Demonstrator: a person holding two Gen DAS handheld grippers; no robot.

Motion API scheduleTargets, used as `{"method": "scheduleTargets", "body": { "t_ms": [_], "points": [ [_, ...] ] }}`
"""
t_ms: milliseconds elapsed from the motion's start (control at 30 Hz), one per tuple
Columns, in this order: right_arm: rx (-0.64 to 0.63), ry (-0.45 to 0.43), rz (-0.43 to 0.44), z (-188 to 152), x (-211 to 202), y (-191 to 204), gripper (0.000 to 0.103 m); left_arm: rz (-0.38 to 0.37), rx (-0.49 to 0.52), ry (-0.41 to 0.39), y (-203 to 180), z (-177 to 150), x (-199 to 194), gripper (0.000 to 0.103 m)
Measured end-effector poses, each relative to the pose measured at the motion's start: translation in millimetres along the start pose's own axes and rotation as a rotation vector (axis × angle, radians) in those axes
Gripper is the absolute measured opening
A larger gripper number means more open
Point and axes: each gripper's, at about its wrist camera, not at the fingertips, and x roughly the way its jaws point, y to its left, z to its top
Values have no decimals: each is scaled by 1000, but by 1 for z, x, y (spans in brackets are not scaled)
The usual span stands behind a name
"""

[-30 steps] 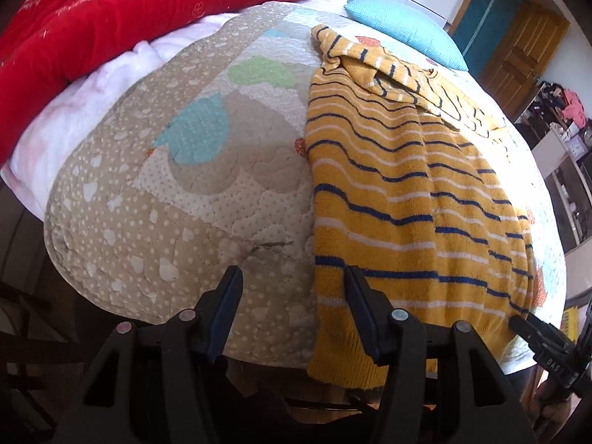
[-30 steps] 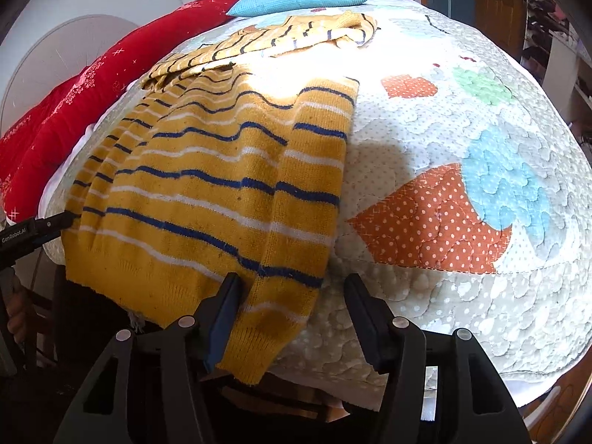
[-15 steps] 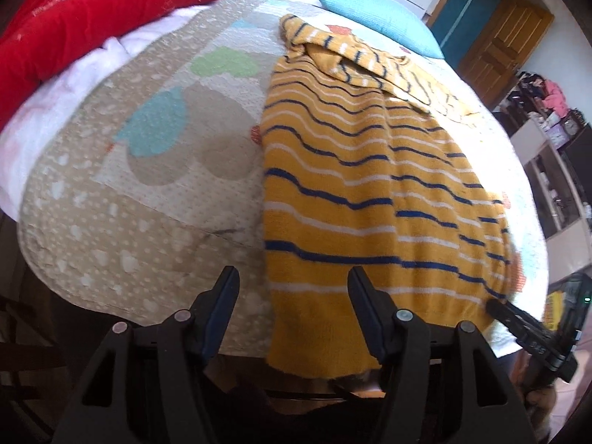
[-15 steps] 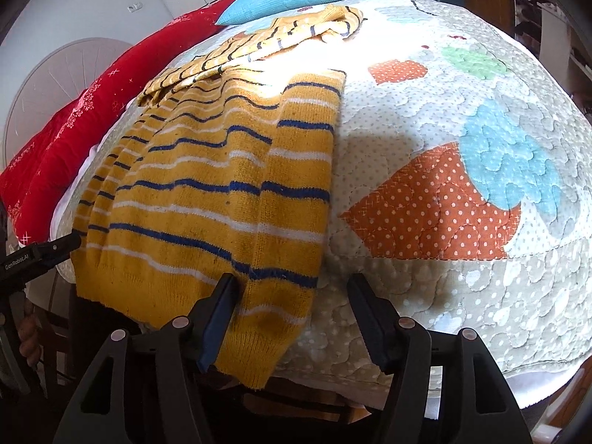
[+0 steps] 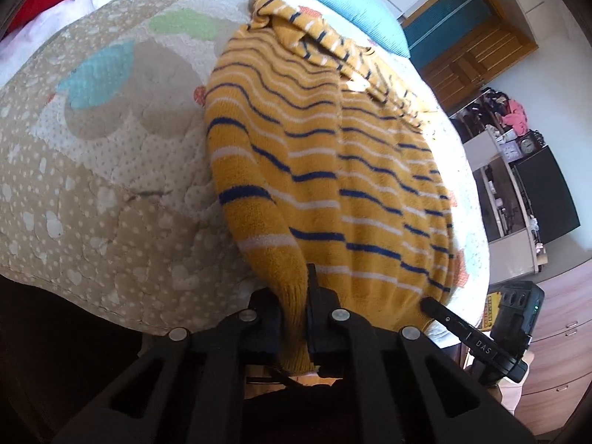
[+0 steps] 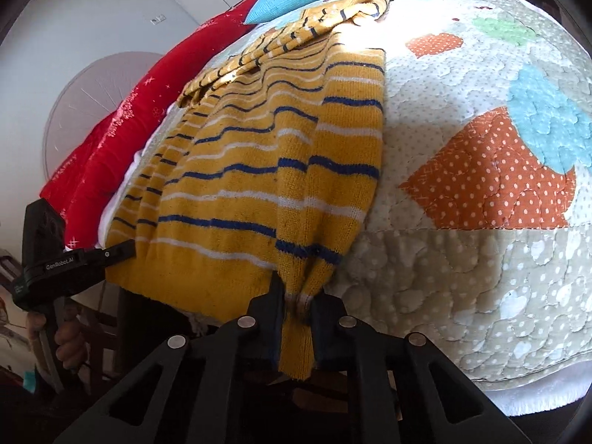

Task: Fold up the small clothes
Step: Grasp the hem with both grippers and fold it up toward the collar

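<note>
A mustard-yellow knitted sweater [image 5: 333,170] with navy and white stripes lies lengthways on a quilted bed, its hem hanging over the near edge. Its sleeves are bunched at the far end. My left gripper [image 5: 294,296] is shut on the hem's left corner. My right gripper [image 6: 298,296] is shut on the hem's right corner; the sweater also shows in the right wrist view [image 6: 266,170]. Each gripper shows in the other's view: the right one [image 5: 477,340] and the left one [image 6: 74,259].
The patchwork quilt [image 5: 92,155] covers the bed. A blue pillow [image 5: 355,7] and a red cushion [image 6: 122,125] lie at the far end. A shelf unit with a dark screen [image 5: 544,192] and a wooden door [image 5: 477,51] stand to the right of the bed.
Both grippers moved in to the sweater's hem and shut on its two near corners. The knit now bunches into folds at each grip.
</note>
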Motion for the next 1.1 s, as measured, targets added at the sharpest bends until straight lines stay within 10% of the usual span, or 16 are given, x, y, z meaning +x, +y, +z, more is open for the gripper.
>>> {"method": "scheduleTargets", "body": {
  "t_ms": [200,467,633,733,900,1033,1100],
  "points": [
    [3,-111,111,46,-34,12,12,-76,-1,-81,-19,44,-18,9],
    [-40,-290,119,216,-24,36,12,-3,72,-246,-66,214,6,9],
    [52,-201,-36,307,61,12,18,143,-27,-143,-51,304,89,10],
    [110,-151,-109,325,91,-9,21,92,-142,-75,-23,319,111,11],
    [84,-255,-47,325,59,-10,57,-90,-148,-87,-14,317,89,38],
    [29,-323,-61,322,32,-2,60,-71,-108,-160,-22,315,67,73],
    [-5,-310,-47,315,30,6,60,-68,-72,-191,-29,311,59,74]
  ]
}}
